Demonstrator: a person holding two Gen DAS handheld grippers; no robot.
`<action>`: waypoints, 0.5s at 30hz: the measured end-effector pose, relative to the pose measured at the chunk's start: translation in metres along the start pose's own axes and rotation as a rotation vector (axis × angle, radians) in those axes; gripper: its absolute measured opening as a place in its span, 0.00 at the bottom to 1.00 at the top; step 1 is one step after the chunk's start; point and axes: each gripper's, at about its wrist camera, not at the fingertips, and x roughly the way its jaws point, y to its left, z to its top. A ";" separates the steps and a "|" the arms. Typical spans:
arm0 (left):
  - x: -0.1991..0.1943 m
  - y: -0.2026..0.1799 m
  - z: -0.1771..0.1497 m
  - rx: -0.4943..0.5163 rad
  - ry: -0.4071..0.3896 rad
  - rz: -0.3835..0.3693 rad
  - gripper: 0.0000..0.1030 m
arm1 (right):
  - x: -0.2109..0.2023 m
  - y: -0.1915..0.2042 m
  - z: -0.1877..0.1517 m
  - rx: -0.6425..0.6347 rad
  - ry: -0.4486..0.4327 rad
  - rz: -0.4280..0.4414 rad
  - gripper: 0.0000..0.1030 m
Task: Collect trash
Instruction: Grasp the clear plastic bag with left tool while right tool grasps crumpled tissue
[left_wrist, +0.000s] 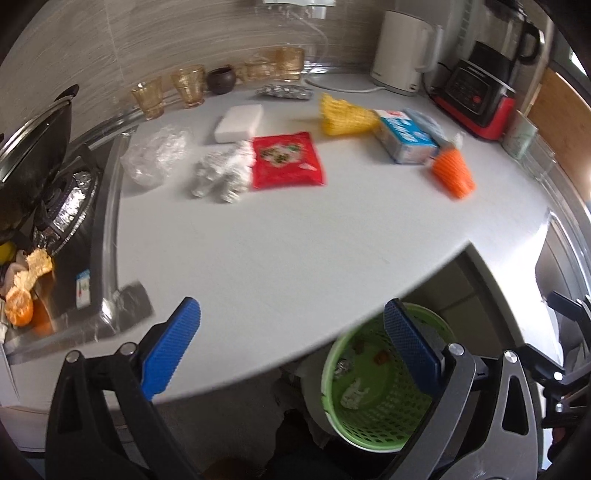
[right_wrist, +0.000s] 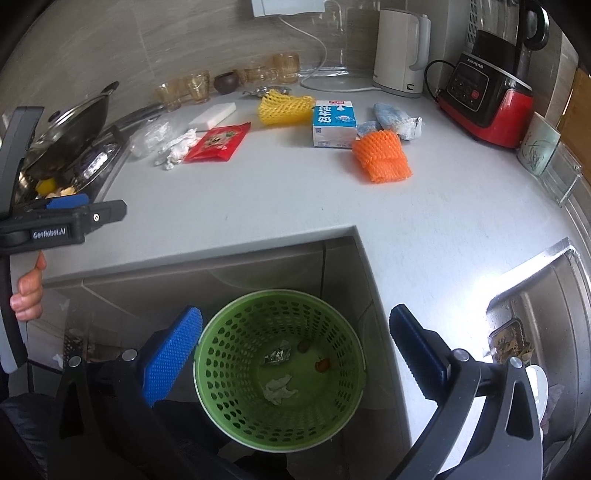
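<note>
the table (right_wrist: 280, 206) carries most of what is left, so by my reckoning the job is barely started. the green bin (right_wrist: 221, 332) sits on the floor in the notch of the table, at six o'clock in the right wrist view, and holds only a few scraps: a crumpled tissue (right_wrist: 279, 390), a bit of foil (right_wrist: 275, 357) and two small brown bits i can't make out.

up top, from the biggest down: the milk carton (right_wrist: 334, 123) at twelve o'clock, the orange foam net (right_wrist: 382, 157) just beside it at one o'clock, the yellow foam net (right_wrist: 282, 107) at its other side, the red snack packet (right_wrist: 218, 142) at eleven o'clock, a clear plastic bag (right_wrist: 147, 138) and a white crumpled wad (right_wrist: 177, 149) touching the packet's near end, plus a bluish wrapper (right_wrist: 395, 118) behind the carton. all of it is untouched on the table.

the right tongs (right_wrist: 295, 354) hang over the bin, wide apart and empty. the left tongs (left_wrist: 291, 347) are wide apart too, nothing between them, over the table edge at six o'clock in their own view.
</note>
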 end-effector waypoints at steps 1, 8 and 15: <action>0.003 0.007 0.005 -0.003 0.000 0.008 0.93 | 0.002 0.001 0.003 0.005 0.001 -0.004 0.98; 0.027 0.057 0.042 -0.023 -0.012 0.036 0.92 | 0.024 0.011 0.033 0.058 -0.010 -0.020 0.98; 0.054 0.077 0.071 0.024 -0.017 0.012 0.92 | 0.051 0.022 0.071 0.098 -0.005 -0.032 0.98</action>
